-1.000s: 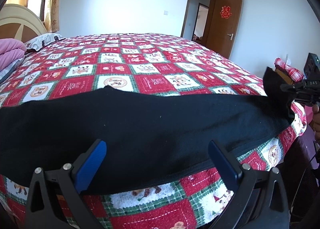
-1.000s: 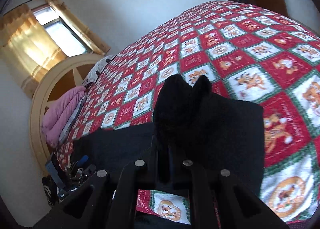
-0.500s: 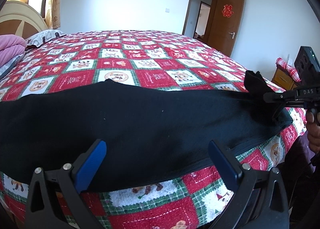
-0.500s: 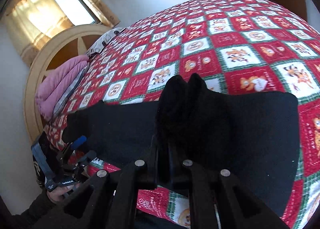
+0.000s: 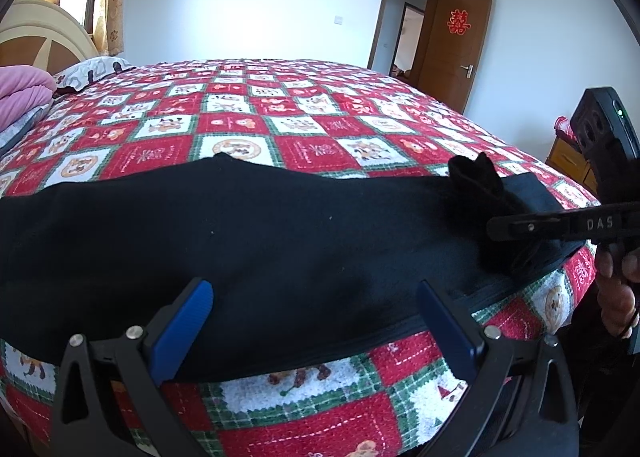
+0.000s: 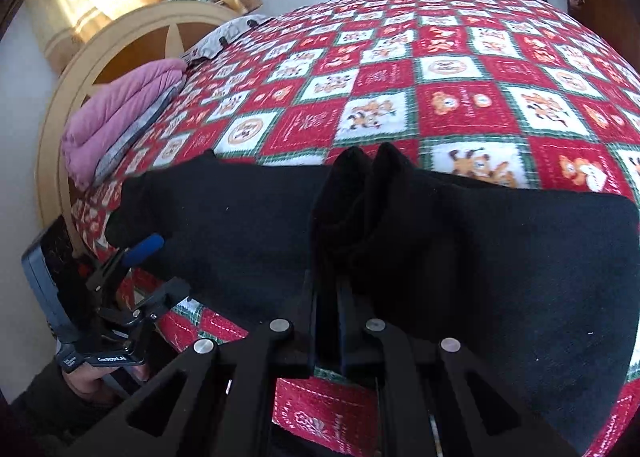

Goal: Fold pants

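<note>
Pants (image 5: 260,241), black, lie stretched across the near edge of a bed covered by a red, white and green checked quilt (image 5: 280,125). Left wrist view: the left gripper (image 5: 316,321) stands released, its 2 blue-padded fingers (image 5: 182,327) spread wide apart above the near hem of the pants, with no cloth between them. At the right of this view the right gripper (image 5: 496,225) reaches in from the side, a person's hand (image 5: 618,289) on its handle; a bunched peak of black fabric rises just beside its tip. A cream headboard (image 5: 36,33), a patterned pillow (image 5: 86,73) and a folded pink blanket (image 5: 24,93) sit at the far left; a brown door (image 5: 456,49) with a red paper ornament stands open in the white wall. Right wrist view: the right gripper (image 6: 328,257) is clenched on a fold of the pants (image 6: 500,265), its 2 black fingers nearly together with the cloth pinched between them and standing up in 2 rounded peaks beyond the tips. The remaining fabric lies flat on the quilt (image 6: 452,69) to both sides. At lower left the left gripper (image 6: 132,273) is seen with fingers apart by the far end of the pants, held by a hand (image 6: 92,381) in a dark sleeve. The pink blanket (image 6: 120,109) rests against the headboard (image 6: 100,53).
</note>
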Tool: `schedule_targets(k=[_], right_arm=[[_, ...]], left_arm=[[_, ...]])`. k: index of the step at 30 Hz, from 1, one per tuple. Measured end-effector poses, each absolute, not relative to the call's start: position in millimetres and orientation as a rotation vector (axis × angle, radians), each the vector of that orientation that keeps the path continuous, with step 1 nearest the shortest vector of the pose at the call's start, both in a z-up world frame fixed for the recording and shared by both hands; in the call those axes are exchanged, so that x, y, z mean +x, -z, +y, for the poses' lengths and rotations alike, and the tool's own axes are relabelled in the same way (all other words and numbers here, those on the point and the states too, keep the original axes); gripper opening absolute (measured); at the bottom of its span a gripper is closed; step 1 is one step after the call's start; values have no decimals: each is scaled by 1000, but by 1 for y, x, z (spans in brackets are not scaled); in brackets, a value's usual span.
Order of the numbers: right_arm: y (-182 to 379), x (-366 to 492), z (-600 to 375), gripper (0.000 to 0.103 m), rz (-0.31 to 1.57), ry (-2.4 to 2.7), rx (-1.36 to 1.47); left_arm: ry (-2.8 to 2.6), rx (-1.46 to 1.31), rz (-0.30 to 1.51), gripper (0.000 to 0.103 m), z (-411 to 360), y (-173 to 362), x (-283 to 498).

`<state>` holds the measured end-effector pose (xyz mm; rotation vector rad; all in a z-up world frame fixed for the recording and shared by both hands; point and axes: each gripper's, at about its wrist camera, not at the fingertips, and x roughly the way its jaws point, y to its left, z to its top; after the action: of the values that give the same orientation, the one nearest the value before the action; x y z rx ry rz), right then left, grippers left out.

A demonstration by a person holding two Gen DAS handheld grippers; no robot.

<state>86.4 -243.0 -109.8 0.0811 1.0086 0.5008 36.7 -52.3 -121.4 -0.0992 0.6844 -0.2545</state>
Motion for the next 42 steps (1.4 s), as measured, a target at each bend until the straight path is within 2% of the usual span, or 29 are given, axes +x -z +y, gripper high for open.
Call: schedule_targets(k=[24,25,26,27,29,39,41,42], right_arm=[[134,85,-180,9,983,-555,-87],[136,86,-180,11,987,-556,-85],[136,87,-182,19,992,-568,-67],[135,88,-184,33,998,-592,-44],[130,88,-191,43,1027,-681,27],[97,103,-299,44,948,-454,246],[99,108,-322,44,941,-385,313],[101,109,-328,44,940,-364,322]], left_arm=[[250,-94,691,103,-54,126,36],[250,-93,691,103,-54,126,36],[249,-93,689,103,-54,126,35],[248,-93,688,103,-54,126,35],[244,-89,681,103,-53,123,35],[359,-76,664,103,-99,98,64],[388,-75,687,99,-113,99,75],[395,-57,700,93,-121,100,82]])
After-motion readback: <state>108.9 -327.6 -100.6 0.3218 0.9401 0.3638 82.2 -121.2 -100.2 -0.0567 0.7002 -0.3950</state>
